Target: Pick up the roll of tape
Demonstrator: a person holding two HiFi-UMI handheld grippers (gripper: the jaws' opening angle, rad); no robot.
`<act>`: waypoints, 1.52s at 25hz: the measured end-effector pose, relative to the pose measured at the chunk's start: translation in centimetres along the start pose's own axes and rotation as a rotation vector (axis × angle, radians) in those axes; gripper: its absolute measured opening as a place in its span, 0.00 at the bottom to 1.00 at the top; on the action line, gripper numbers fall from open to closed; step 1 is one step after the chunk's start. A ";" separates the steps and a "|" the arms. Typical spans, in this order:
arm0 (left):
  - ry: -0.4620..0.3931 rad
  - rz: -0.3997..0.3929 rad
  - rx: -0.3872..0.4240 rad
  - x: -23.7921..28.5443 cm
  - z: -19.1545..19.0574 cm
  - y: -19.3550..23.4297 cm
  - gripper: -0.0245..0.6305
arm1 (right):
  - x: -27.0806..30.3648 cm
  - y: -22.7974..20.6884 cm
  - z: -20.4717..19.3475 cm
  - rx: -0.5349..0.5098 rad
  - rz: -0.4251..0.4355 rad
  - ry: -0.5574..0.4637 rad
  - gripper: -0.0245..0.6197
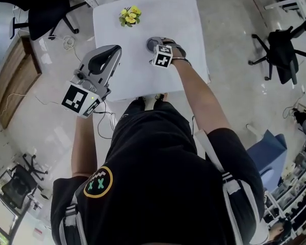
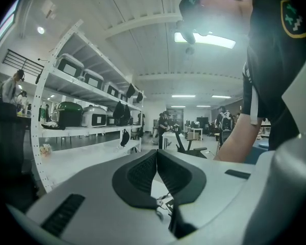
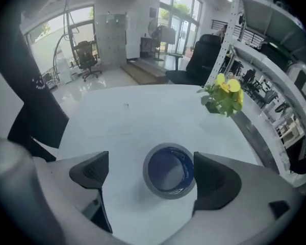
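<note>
The roll of tape [image 3: 169,171], grey outside with a blue inner core, lies flat on the white table [image 3: 117,116]. My right gripper [image 3: 150,162] points steeply down over it, open, with the roll between its jaws. The right pad sits close beside the roll and the left pad stands well apart from it. In the head view the roll [image 1: 152,43] peeks out beyond the right gripper [image 1: 160,49] near the table's middle. My left gripper [image 1: 111,51] hovers at the table's left edge, shut and empty, with its pads [image 2: 156,154] meeting.
A small bunch of yellow flowers [image 1: 129,16] stands at the table's far side, and it shows to the right of the roll [image 3: 223,96] in the right gripper view. Office chairs [image 1: 280,50] and a wooden board [image 1: 13,80] stand on the floor around the table.
</note>
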State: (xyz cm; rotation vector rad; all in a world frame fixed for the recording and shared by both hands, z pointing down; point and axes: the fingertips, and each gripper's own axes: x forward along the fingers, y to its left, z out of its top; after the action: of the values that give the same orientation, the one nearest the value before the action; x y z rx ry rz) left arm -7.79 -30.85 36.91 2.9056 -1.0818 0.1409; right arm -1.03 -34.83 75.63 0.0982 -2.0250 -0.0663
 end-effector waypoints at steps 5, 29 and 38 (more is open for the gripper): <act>0.021 0.012 -0.003 -0.7 -0.5 0.2 0.07 | 2.6 1.4 -1.5 -0.048 0.050 0.074 0.84; 0.049 0.066 -0.027 -2.8 -1.7 0.7 0.07 | 5.6 3.2 -2.7 -0.171 0.142 0.187 0.59; 0.055 0.073 -0.026 -3.2 -1.5 -0.2 0.07 | 5.3 2.5 -3.5 -0.255 0.068 0.240 0.17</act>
State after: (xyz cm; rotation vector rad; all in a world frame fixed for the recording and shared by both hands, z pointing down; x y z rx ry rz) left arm -10.19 -28.49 38.06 2.8234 -1.1715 0.2068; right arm -0.31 -32.92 82.16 -0.1197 -1.7629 -0.2570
